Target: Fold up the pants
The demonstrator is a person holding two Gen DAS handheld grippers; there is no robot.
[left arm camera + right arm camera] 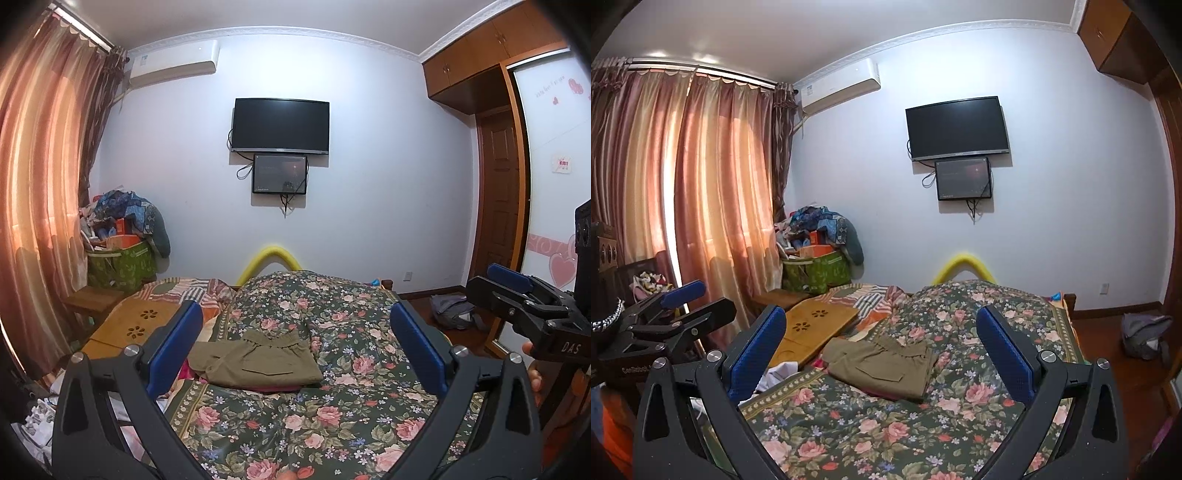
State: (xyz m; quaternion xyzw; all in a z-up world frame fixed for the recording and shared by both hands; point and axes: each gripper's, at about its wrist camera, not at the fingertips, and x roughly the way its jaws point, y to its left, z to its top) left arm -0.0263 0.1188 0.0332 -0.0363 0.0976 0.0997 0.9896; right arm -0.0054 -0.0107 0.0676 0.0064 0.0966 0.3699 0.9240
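Olive-green pants (258, 360) lie folded in a compact stack on the floral bedspread (332, 424), on top of a pink garment. They also show in the right wrist view (886, 363). My left gripper (295, 343) is open and empty, held back above the bed, with the pants between and beyond its blue pads. My right gripper (881, 350) is open and empty too, also held back from the pants. The right gripper also shows at the right edge of the left wrist view (517, 291). The left gripper also shows at the left of the right wrist view (683, 302).
A wooden lap tray (812, 328) and striped bedding lie at the bed's left. White cloth (775, 376) lies by the left edge. A green basket piled with clothes (816, 273) stands by the curtain. A grey bag (1145, 336) sits on the floor at right.
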